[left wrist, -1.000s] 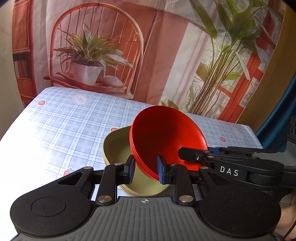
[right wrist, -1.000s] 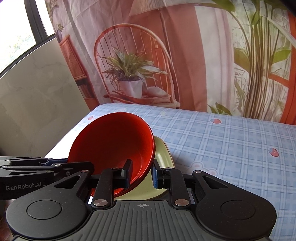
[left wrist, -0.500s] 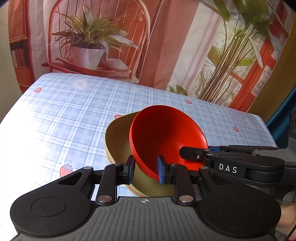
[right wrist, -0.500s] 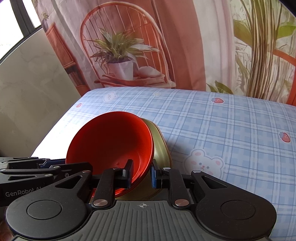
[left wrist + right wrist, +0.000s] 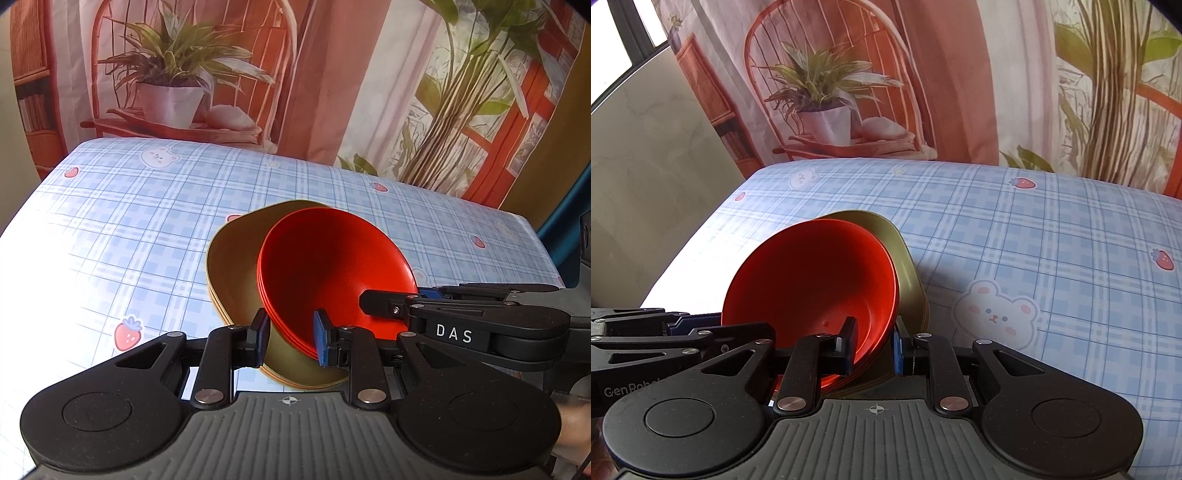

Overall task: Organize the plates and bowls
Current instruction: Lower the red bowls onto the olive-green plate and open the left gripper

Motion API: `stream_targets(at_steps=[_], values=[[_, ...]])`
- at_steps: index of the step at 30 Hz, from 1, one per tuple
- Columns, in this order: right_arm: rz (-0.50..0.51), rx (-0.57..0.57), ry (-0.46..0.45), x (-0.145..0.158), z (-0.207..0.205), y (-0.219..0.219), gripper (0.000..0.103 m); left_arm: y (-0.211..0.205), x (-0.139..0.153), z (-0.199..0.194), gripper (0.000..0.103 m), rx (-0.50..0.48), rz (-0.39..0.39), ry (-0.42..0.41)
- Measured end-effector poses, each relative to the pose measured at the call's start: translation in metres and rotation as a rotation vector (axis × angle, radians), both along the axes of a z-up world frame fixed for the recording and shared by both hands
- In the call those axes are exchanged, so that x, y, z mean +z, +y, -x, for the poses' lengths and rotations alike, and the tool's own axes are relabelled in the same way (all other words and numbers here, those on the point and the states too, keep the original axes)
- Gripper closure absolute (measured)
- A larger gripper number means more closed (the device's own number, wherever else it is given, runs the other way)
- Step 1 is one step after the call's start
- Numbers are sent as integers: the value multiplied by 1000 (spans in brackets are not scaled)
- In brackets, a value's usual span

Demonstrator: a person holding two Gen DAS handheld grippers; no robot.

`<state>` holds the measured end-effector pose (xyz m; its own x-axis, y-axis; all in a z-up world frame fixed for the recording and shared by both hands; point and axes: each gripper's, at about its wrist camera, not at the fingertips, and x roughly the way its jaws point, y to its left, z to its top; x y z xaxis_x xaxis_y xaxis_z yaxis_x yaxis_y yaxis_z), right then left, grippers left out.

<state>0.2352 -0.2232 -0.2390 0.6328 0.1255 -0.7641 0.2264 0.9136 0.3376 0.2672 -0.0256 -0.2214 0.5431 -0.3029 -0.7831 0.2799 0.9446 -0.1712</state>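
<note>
Both tongs, left (image 5: 290, 338) and right (image 5: 873, 347), are clenched on opposite rims of the tilted bowls (image 5: 325, 269), red nested in olive, held low over the table (image 5: 129, 229).

You are working in what looks like a staged home corner rather than a real room. The table (image 5: 147, 229) wears a blue checked cloth printed with strawberries and little bears, and stacked tableware, red bowls (image 5: 328, 269) nested in olive ones (image 5: 236, 266), gives it a dining feel. Behind it hangs a printed backdrop (image 5: 849, 92) picturing a potted plant on a chair, curtains and greenery, beside a plain marbled wall (image 5: 646, 166).
</note>
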Motion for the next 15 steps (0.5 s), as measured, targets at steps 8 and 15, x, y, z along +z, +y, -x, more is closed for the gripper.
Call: stream_targets(at_steps=[8, 15], values=[[10, -13, 5, 2, 1, 2, 84, -2, 2, 2, 76, -9, -11, -8], [37, -31, -13, 12, 5, 3, 78, -1, 11, 5, 76, -7, -41, -43]])
